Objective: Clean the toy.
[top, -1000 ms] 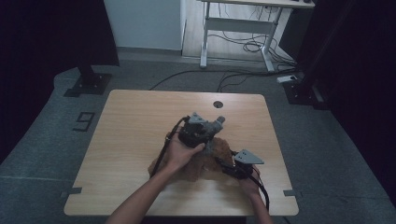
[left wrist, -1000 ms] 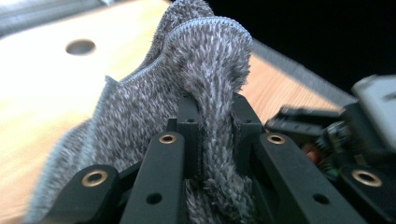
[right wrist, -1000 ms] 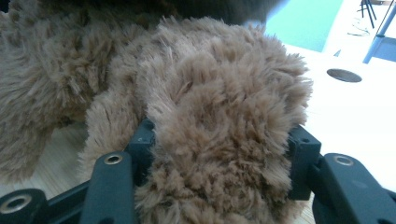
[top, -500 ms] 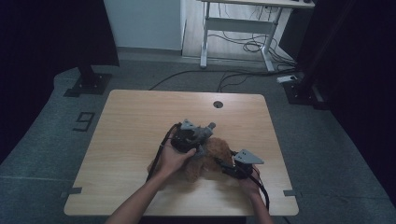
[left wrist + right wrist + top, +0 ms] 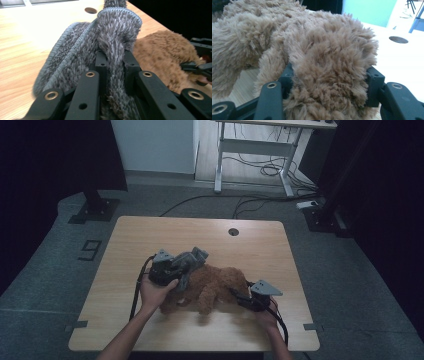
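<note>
Brown plush toy [image 5: 215, 287]: lies near tabletop [image 5: 150, 235] front edge. Right gripper [image 5: 246, 298] fingers pinch plush limb, anchoring it. Left gripper [image 5: 113, 65] fingers pressed on grey knit garment [image 5: 100, 45] just beside plush, likely for dressing.

Both forearms reach in over the near edge of the table [image 5: 125, 330]. The left gripper [image 5: 187, 262] is pinched tight on a fold of grey fleece cloth [image 5: 112, 37], above the table's middle. The right gripper [image 5: 240, 296], near the table's right front corner, has its jaws clamped around a limb of the brown plush toy [image 5: 329, 70].
</note>
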Tool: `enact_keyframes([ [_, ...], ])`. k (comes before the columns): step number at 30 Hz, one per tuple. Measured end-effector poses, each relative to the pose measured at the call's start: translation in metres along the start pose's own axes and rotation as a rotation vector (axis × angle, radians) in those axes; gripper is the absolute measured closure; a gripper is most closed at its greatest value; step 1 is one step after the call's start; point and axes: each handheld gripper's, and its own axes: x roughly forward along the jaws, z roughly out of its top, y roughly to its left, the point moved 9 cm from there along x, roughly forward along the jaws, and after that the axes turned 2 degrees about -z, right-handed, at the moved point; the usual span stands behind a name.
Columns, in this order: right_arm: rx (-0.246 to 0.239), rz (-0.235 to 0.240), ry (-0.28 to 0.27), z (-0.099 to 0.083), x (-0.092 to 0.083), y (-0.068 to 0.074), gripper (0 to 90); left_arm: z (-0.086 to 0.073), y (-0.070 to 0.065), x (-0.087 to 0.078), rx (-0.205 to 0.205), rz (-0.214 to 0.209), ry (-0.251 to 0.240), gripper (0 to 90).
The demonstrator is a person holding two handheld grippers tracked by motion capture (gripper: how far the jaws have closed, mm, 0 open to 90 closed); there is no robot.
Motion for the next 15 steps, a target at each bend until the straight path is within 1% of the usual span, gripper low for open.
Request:
enact_keyframes([
  [3, 0.007, -0.001, 0.002, 0.0, 0.0, -0.001, 43.3, -0.006, 0.011, -0.007, 0.004, 0.044, 0.009, 78.2],
  [6, 0.015, 0.0, 0.002, -0.001, 0.0, -0.002, 43.2, -0.019, 0.024, -0.011, -0.013, 0.074, 0.035, 78.4],
  [8, 0.02, 0.001, 0.002, -0.001, 0.0, -0.002, 43.2, -0.03, 0.029, -0.009, -0.037, 0.067, 0.056, 78.6],
  [9, 0.021, 0.001, 0.001, -0.001, 0.0, -0.002, 43.2, -0.035, 0.03, -0.008, -0.042, 0.059, 0.073, 78.6],
  [10, 0.022, 0.002, 0.001, -0.001, 0.0, -0.002, 43.2, -0.041, 0.03, -0.006, -0.044, 0.051, 0.097, 78.5],
  [11, 0.021, 0.002, 0.002, -0.001, 0.0, -0.002, 43.2, -0.046, 0.03, -0.004, -0.046, 0.047, 0.112, 78.3],
  [12, 0.022, 0.002, 0.002, -0.001, 0.0, -0.002, 43.2, -0.05, 0.031, -0.003, -0.043, 0.046, 0.119, 78.2],
  [15, 0.026, 0.003, 0.002, -0.001, 0.001, -0.003, 43.2, -0.058, 0.031, 0.001, -0.05, 0.035, 0.14, 78.2],
])
